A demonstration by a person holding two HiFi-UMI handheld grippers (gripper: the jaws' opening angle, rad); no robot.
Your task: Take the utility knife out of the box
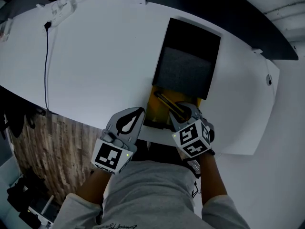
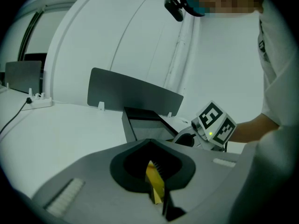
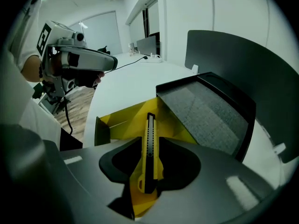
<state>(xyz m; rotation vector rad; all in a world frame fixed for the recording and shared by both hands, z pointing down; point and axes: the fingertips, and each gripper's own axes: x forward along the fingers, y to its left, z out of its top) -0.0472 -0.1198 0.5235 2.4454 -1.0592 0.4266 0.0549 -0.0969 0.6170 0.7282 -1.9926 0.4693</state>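
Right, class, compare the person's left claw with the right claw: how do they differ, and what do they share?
Jaws: the left claw is shut, while the right claw is open.
Place: the right claw hangs over the yellow box; the left claw sits beside the box's left edge.
Contents: the utility knife lies between the right claw's jaws, not yet gripped; the left claw has no knife between its jaws.
Shared: both are grey and have the same shape.

Overhead plus two claw-level views of box point(image 1: 186, 70)
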